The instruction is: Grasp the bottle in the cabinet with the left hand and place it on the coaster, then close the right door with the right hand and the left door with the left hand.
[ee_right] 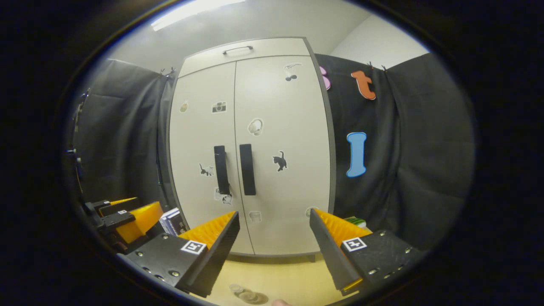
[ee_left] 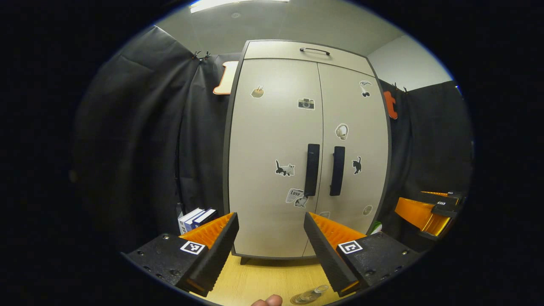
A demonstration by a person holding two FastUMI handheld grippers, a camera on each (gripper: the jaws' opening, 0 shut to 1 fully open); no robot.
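A pale cabinet (ee_left: pixel 272 140) with stickers stands on the wooden table, both doors shut. Its left door handle (ee_left: pixel 312 169) and right door handle (ee_left: pixel 338 170) are black bars side by side at the middle seam. With the doors shut, whatever is inside is hidden. A clear round coaster (ee_left: pixel 308 295) lies on the table in front, near the lower edge. My left gripper (ee_left: pixel 270 221) is open and holds nothing, some way back from the left door. In the right gripper view the same cabinet (ee_right: pixel 280 140) and coaster (ee_right: pixel 248 296) appear, and my right gripper (ee_right: pixel 274 216) is open, holding nothing.
The wooden table (ee_left: pixel 263 280) runs under the cabinet. Books (ee_left: pixel 195 217) stand at the cabinet's left foot, and a green object (ee_right: pixel 355 221) lies at its right foot. A top drawer handle (ee_left: pixel 314 51) sits above the doors. A person's fingertip (ee_left: pixel 267 301) shows at the bottom edge.
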